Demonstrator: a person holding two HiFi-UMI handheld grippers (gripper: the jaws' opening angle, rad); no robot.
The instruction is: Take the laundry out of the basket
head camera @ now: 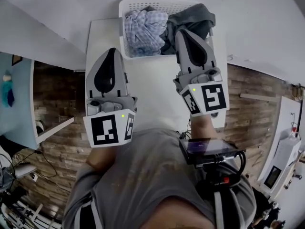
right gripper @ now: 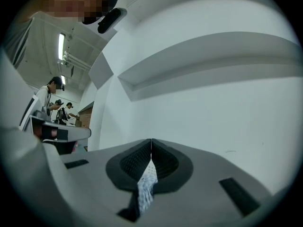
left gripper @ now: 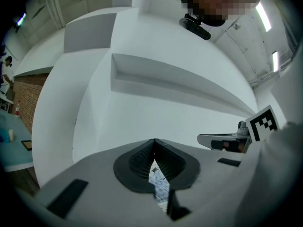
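Note:
A white laundry basket (head camera: 125, 27) stands at the far end of the white table (head camera: 152, 89). In it lie a blue-checked cloth (head camera: 145, 30) and a dark grey garment (head camera: 190, 18). My left gripper (head camera: 113, 51) hovers over the table just short of the basket's left corner, jaws shut and empty. My right gripper (head camera: 183, 32) reaches over the basket's near rim beside the grey garment, also shut with nothing held. In both gripper views the jaws meet at their tips (left gripper: 154, 140) (right gripper: 151, 140), and a sliver of checked cloth (left gripper: 158, 183) (right gripper: 146, 183) shows through the gap behind them.
White walls rise behind the table. The floor (head camera: 62, 142) around it has a brick pattern. A light-blue table (head camera: 14, 104) stands to the left and white equipment (head camera: 286, 156) to the right. Two people (right gripper: 47, 98) stand far off in the right gripper view.

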